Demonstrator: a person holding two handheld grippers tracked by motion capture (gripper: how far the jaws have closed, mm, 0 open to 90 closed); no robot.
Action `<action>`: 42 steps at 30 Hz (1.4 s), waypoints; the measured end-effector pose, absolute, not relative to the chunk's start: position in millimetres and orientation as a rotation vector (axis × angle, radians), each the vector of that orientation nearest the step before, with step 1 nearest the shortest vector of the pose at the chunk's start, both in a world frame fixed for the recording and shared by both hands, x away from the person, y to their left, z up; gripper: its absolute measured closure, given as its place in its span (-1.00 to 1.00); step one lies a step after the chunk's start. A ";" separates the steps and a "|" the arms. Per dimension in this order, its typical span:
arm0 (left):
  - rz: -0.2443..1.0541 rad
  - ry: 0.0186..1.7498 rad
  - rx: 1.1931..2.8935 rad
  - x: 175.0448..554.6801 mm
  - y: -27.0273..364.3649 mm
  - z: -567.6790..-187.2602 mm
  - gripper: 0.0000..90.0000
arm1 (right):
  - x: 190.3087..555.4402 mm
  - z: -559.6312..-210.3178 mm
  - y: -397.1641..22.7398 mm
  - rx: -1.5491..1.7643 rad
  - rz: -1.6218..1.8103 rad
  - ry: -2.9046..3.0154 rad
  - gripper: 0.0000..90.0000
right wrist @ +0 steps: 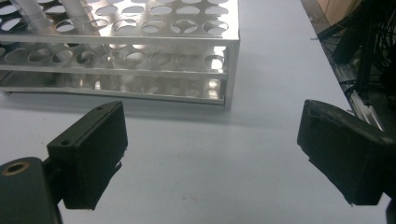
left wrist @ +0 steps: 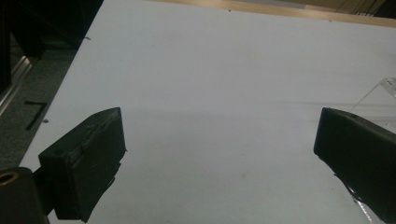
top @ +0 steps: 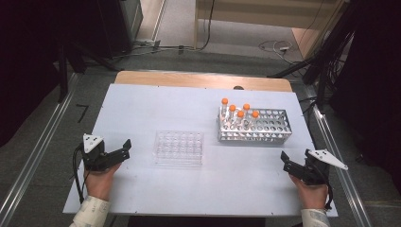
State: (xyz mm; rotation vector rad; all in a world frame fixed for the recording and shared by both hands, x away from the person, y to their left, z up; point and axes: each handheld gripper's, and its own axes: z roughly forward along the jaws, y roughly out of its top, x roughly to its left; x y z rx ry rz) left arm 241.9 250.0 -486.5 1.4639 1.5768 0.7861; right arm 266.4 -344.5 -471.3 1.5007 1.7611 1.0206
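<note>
White table (top: pixel 142 109), big, mostly bare. Metal rack (top: pixel 255 126) right of centre toward far side, many round holes, five orange-capped tubes (top: pixel 240 118) upright in its left half; caps clustered close together. Clear well plate (top: pixel 179 148) at centre, just left of rack, apart from it, looks empty. Left gripper (top: pixel 118 151) at near-left edge, released, jaws spread wide, nothing between, pointing toward plate. Left gripper view: plate corner (left wrist: pixel 385 88) at right edge, bare table ahead. Right gripper (top: pixel 287 162) at near-right edge, also released and empty, aimed at rack's near-right end. Right gripper view: rack (right wrist: pixel 140 70) ahead beyond the jaws, tube bodies (right wrist: pixel 74 14) at top left, well apart from jaws.

Likely step: reach for a tube, nothing grasped yet. Risks, judged: tubes packed tight, so wide jaws may knock a neighbour or catch two caps. Rack light and loose on smooth table, so a sideways pull may drag or tip it. Clear plate low, hard to see, so a sweeping left jaw may shove it.
</note>
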 end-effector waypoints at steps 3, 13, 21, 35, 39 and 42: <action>0.800 1.580 1.458 242.1 250.7 -486.2 -0.94 | 268.2 -469.5 -341.2 1.488 1.023 1.764 -0.84; 0.875 1.567 1.455 240.6 246.2 -485.6 -0.90 | 274.3 -461.4 -334.3 1.472 1.069 1.758 -0.84; 0.872 1.576 1.456 241.0 246.4 -487.0 -0.90 | 282.3 -454.4 -324.0 1.441 1.080 1.760 -0.84; 0.882 1.579 1.466 241.1 245.8 -487.3 -0.90 | 309.6 -448.5 -296.6 1.374 1.089 1.805 -0.79; 0.881 1.583 1.462 241.1 246.6 -487.7 -0.90 | 316.3 -448.3 -289.4 1.358 1.092 1.819 -0.79; 0.881 1.587 1.464 241.7 246.7 -488.0 -0.90 | 319.9 -447.8 -283.8 1.349 1.100 1.829 -0.78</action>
